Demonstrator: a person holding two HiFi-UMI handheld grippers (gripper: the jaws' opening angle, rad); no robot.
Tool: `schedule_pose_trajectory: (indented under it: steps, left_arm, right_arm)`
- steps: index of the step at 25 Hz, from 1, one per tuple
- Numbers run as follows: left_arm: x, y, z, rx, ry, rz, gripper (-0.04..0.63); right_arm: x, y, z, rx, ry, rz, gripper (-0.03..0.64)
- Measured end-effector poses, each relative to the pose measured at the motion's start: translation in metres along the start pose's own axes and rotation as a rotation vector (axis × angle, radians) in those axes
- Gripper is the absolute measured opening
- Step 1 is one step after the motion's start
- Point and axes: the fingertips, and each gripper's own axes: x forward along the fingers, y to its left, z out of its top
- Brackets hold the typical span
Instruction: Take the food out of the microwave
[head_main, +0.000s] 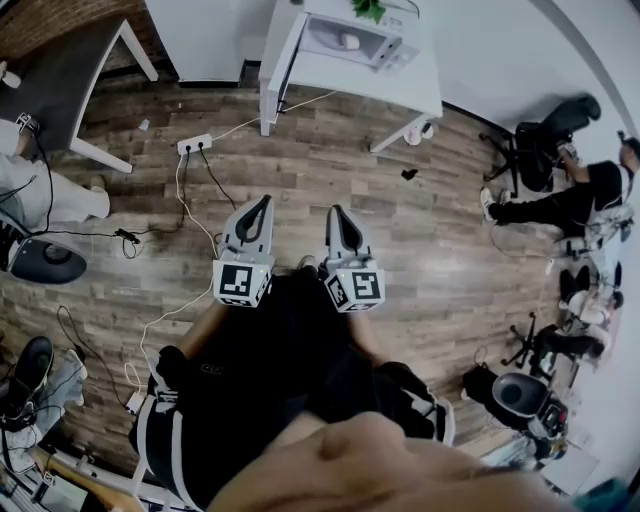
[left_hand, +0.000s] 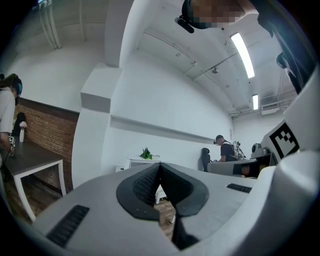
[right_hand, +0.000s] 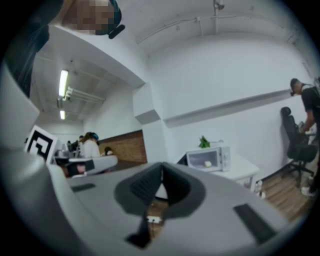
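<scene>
**Food (head_main: 350, 42) sits in the microwave (head_main: 385, 50), well apart from both tongs**

The food is a small pale lump inside the white microwave. The microwave stands on the white desk (head_main: 345, 88) at the upper middle of the head view, with a green plant (head_main: 368, 8) just behind it. The right gripper view shows the same lump low in the microwave's cavity, right of centre in that frame. It is too small to tell whether it rests on a plate. The door looks swung open on the left side, though that is not certain. A wide stretch of wooden floor (head_main: 300, 150) lies between the desk and the grippers.

The left tongs (head_main: 262, 203) and right tongs (head_main: 335, 213) are side by side at mid-frame, pointing toward the desk. Each gripper's own view shows its pads pressed together with nothing between them.

From its rounded, doughy look, the food is probably light and soft like a bun, easily dented and perhaps hot. A grip across its widest middle would suit, closed only until the pads just bear on it. Pinching the top would likely squash or tear it. The tongs must open before any of that.
</scene>
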Motion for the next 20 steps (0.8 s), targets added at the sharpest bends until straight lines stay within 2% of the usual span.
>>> schedule_pose_trajectory:
  steps: [11, 20]
  left_arm:
    - [0.009, 0.008, -0.010, -0.050, 0.030, -0.069, 0.032]
    - [0.049, 0.005, -0.017, -0.059, 0.014, -0.079, 0.032]
  right_arm:
    - [0.015, 0.000, -0.009, 0.004, -0.003, -0.084, 0.031]
    - [0.043, -0.029, -0.013, -0.005, 0.001, -0.077, 0.032]
